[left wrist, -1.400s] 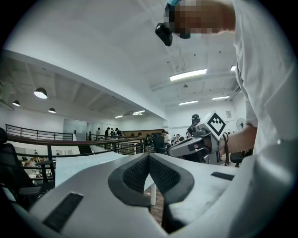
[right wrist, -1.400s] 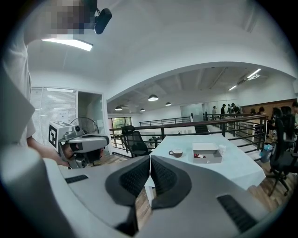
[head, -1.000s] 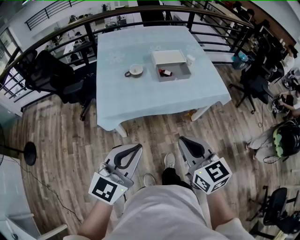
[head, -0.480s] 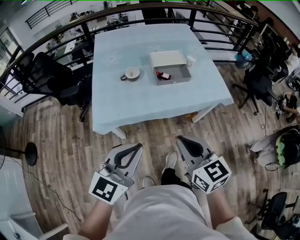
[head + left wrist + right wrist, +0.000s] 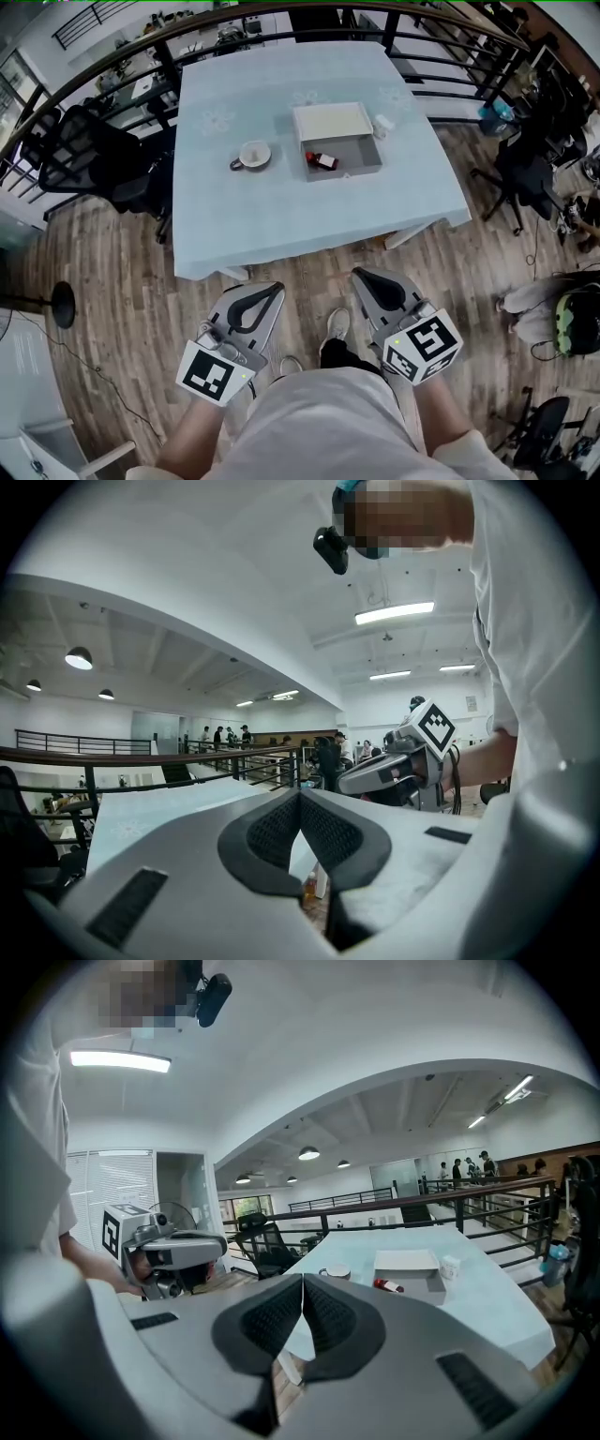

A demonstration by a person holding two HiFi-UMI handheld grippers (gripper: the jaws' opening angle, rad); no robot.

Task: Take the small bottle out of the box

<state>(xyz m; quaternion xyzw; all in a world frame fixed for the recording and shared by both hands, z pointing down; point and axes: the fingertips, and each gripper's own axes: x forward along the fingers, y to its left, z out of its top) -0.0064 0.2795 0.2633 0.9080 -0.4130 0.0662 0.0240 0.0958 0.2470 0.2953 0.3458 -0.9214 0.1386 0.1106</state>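
The small bottle, dark with a red end, lies on its side in the open grey box on the light blue table; the right gripper view also shows the bottle in the box. Both grippers are held low over the wooden floor, well short of the table's near edge. My left gripper has its jaws pressed together with nothing between them, as the left gripper view confirms. My right gripper is likewise shut and empty.
A white cup stands left of the box and a small white container to its right. A black railing rings the table's far sides. Office chairs stand at its left and another chair at its right.
The table with the box has drawn nearer and lower in the head view as the person walks towards it. Both grippers keep their places in the view, still shut.
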